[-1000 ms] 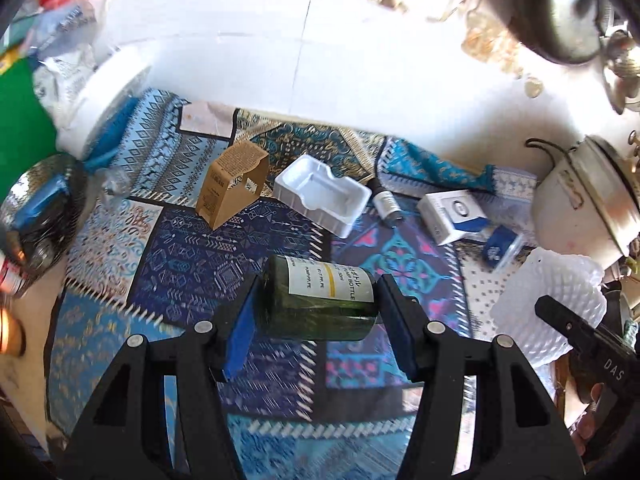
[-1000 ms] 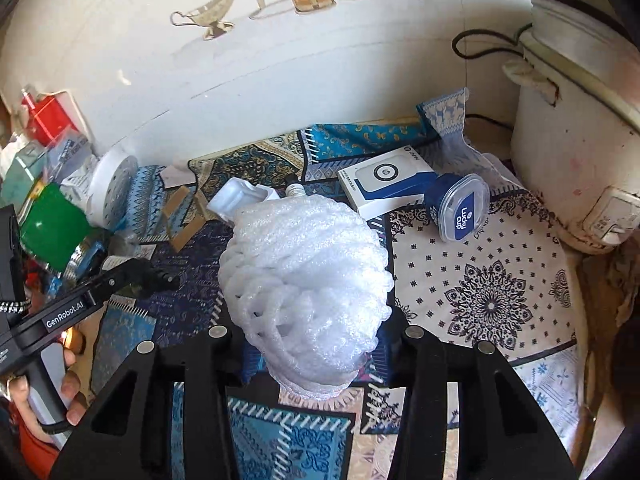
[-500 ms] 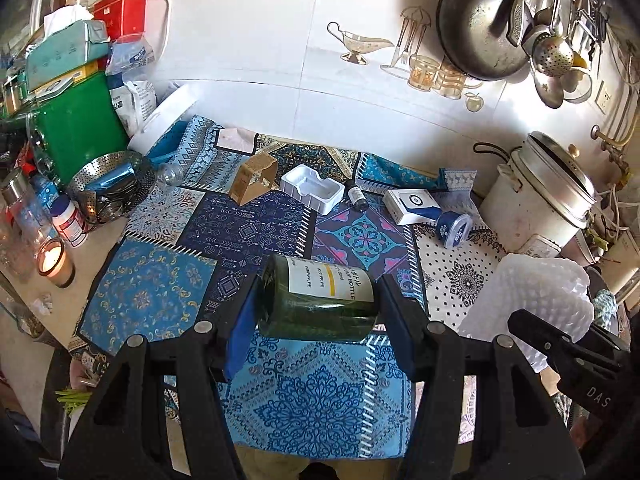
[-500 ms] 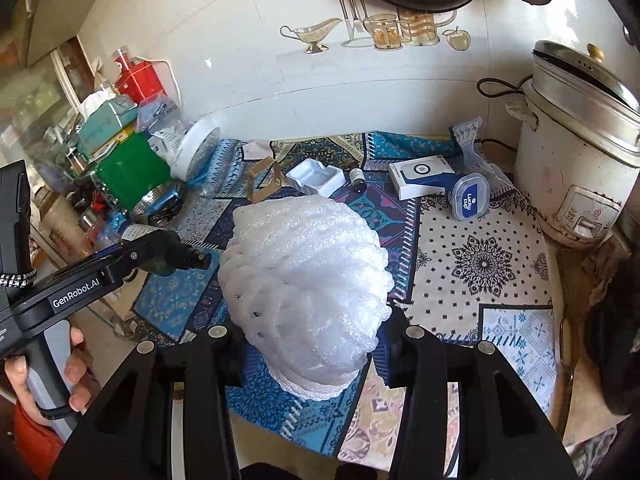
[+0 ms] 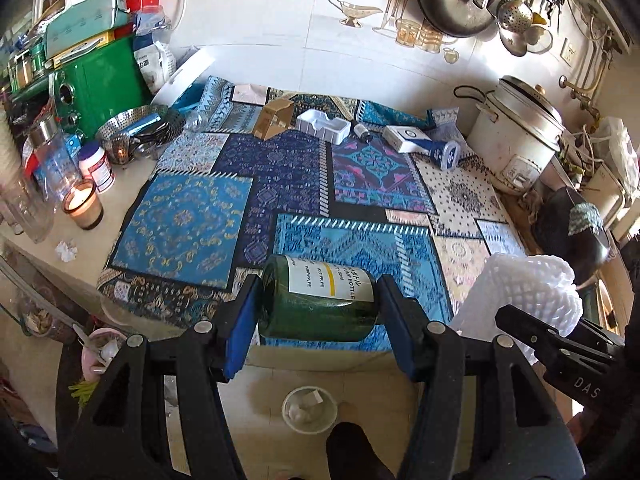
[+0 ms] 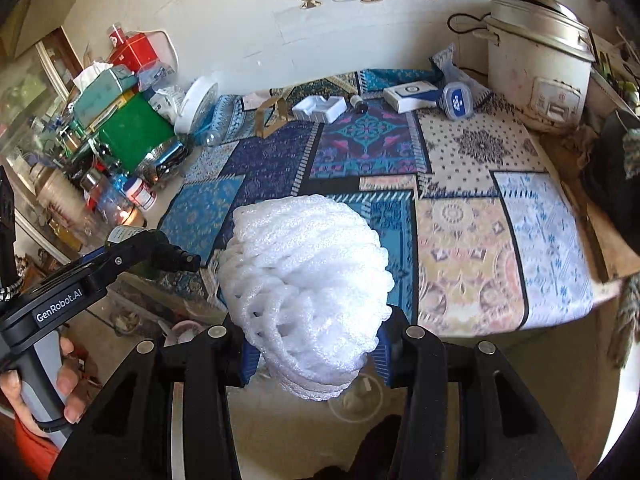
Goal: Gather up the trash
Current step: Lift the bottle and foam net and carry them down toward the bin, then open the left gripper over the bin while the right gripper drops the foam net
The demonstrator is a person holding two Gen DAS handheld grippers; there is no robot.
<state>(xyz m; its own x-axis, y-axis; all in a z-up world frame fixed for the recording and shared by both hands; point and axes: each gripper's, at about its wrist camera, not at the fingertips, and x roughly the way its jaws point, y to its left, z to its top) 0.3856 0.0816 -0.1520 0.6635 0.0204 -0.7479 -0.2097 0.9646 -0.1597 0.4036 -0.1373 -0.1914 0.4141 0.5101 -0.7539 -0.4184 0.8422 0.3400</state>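
Note:
My left gripper (image 5: 318,312) is shut on a dark green bottle (image 5: 320,304) with a white label, held sideways above the table's front edge. My right gripper (image 6: 314,350) is shut on a white foam net (image 6: 306,292), also seen at the right of the left wrist view (image 5: 532,292). A small white bin (image 5: 309,410) with crumpled trash stands on the floor below the left gripper; it shows partly behind the foam in the right wrist view (image 6: 356,402). On the patterned cloth (image 5: 240,208) far back lie a cardboard box (image 5: 274,118), a white foam tray (image 5: 324,126), a small vial (image 5: 363,132), a blue-white box (image 5: 408,138).
A rice cooker (image 5: 516,136) stands at the back right. A green appliance (image 5: 100,84), a steel steamer basket (image 5: 136,132), jars and a lit candle (image 5: 83,204) crowd the left side. A crumpled paper (image 5: 66,250) lies near the left edge. Pans hang on the wall.
Both grippers have pulled back from the table and risen with their loads still held. The floor and the white bin have come into view below.

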